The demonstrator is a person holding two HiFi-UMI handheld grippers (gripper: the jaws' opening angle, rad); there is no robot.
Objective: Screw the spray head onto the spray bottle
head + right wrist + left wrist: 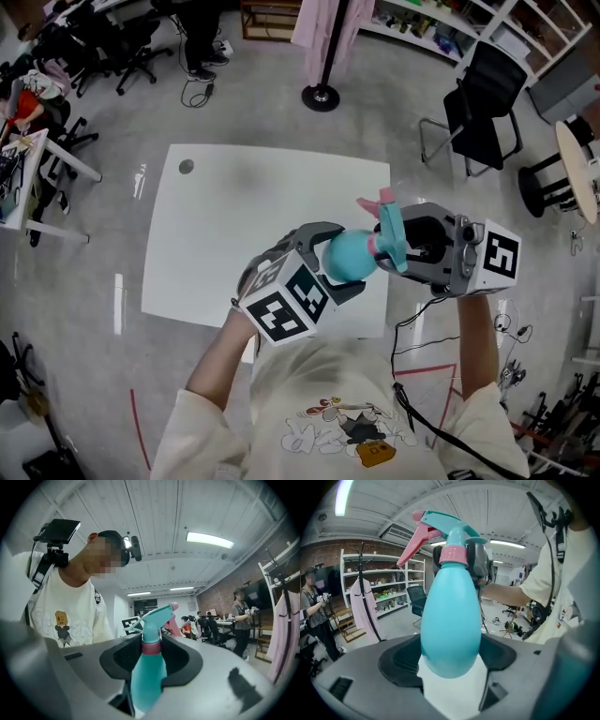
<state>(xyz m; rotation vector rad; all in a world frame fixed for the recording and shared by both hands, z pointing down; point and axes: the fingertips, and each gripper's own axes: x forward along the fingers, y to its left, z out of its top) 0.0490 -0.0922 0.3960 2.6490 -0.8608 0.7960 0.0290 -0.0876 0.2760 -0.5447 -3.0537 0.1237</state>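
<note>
Left tool clamps bottle, right tool — spray head

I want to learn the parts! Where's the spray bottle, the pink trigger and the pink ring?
spray bottle (pixel 451 620), left gripper view, middle of its teal belly.
pink trigger (pixel 414 545), left gripper view, middle of the lever.
pink ring (pixel 453 555), left gripper view, its front.

Bright overhead strip lights; fisheye bending, dark vignetted corners
</note>
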